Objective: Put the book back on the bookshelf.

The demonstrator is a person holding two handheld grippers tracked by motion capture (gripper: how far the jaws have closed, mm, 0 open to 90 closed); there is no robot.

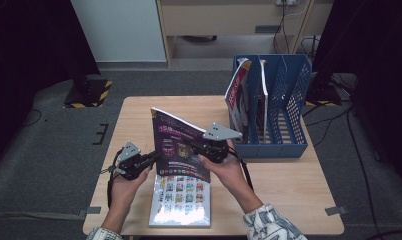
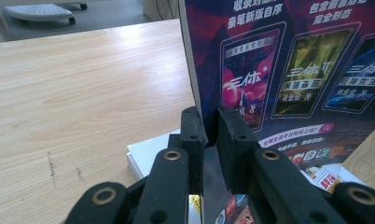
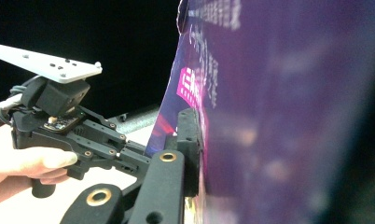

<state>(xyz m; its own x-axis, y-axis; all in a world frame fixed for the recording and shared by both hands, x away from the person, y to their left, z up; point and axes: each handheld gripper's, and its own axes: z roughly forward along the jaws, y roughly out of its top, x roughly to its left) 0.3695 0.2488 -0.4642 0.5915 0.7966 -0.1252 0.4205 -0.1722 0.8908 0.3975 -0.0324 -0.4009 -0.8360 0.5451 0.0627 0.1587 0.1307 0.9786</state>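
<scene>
Left gripper (image 1: pixel 154 157) and right gripper (image 1: pixel 193 144) both pinching upright purple magazine (image 1: pixel 181 150); thin-edge grips, may slip or tear.

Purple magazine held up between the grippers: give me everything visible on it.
The purple magazine is thin and glossy, its cover printed with white and pink Chinese text and a row of three book covers. It stands roughly upright, slightly curved, above a second magazine lying flat on the wooden table. The left gripper pinches its left edge, jaws closed on the sheet; the right gripper clamps its right side. Its top corner tilts away from the person.
</scene>
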